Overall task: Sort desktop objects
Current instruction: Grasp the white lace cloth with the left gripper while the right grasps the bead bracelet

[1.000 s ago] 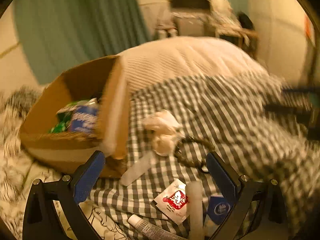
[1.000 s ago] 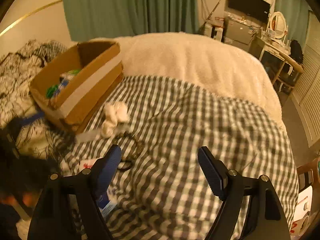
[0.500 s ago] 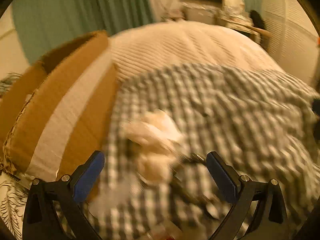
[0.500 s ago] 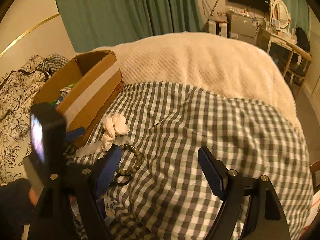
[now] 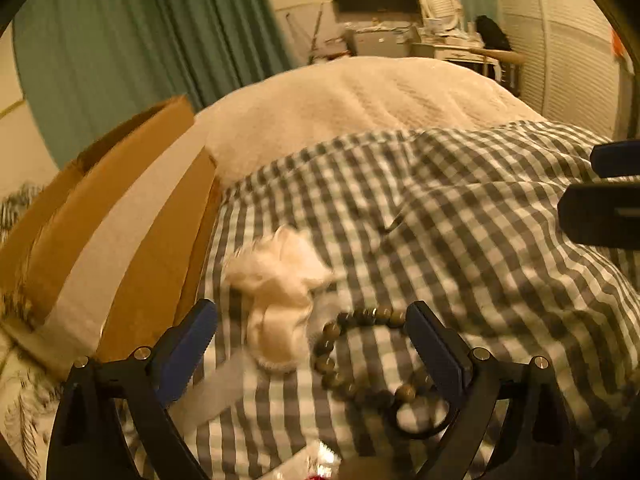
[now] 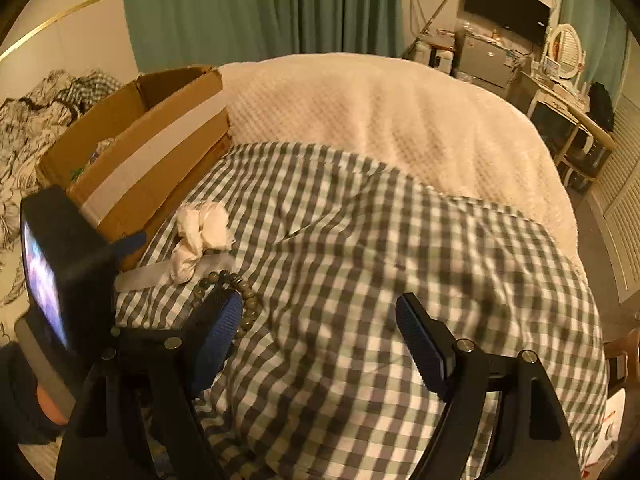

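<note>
Left wrist view: my left gripper (image 5: 312,330) hangs wide open over the scrunchie (image 5: 278,292) and beads (image 5: 352,354); my right gripper (image 6: 320,322) gapes empty above the blanket (image 6: 400,240)

Green curtain (image 6: 264,8) hangs behind the bed, cream blanket (image 6: 380,120) beyond the checked cover (image 6: 360,240), a dark TV (image 6: 506,6) on the far wall.

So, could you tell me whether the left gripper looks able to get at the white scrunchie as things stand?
Probably yes. The left gripper is open, and the white scrunchie lies uncovered on the checked blanket between its fingers. The bead bracelet lies close beside it and might get caught too.
</note>
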`<state>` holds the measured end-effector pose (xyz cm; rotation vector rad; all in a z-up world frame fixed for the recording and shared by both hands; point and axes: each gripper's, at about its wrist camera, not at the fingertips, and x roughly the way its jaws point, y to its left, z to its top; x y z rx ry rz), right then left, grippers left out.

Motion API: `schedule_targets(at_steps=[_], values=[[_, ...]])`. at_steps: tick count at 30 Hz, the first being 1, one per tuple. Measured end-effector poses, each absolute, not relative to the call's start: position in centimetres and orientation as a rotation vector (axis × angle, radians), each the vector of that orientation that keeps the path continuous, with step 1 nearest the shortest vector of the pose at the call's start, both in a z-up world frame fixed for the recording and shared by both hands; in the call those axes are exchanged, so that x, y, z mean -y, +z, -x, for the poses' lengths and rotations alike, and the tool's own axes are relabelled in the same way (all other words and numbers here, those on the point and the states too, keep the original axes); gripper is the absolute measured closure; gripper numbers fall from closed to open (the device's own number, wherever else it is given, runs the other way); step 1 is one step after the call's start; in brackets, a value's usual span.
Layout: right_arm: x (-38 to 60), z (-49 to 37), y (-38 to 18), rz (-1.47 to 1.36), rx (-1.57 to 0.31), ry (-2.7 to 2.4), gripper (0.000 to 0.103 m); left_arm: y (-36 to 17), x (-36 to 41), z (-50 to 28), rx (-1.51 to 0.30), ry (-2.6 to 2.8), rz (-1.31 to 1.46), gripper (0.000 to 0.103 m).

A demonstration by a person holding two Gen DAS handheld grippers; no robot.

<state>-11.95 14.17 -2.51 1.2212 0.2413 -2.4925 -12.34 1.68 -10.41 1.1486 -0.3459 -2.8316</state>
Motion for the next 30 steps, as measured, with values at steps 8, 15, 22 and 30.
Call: schedule_targets(at_steps=[8, 15, 22, 30], values=[[-15.1, 12.6, -3.2, -1.277, -0.166, -2.482, 0.024, -12.8, 2.1, 16.5, 0.161, -2.778, -1.338, 0.039], [-12.9, 12.7, -5.1, -1.335, -0.191, -2.385, 0.024, -12.0, 6.0, 15.6, -0.138, -2.752, -1.419, 0.094], [-10.1, 15.0, -8.9, -1.45, -0.117, -2.263, 0.039, -11.1, 6.0, 12.8, -0.158, -2.697, -1.439, 0.094], [-7.1, 16.1, -12.6, -1.559, -0.227, -2.192, 0.075, -12.3, 7.0, 12.8, -0.171, -2.657, -1.455, 0.094]])
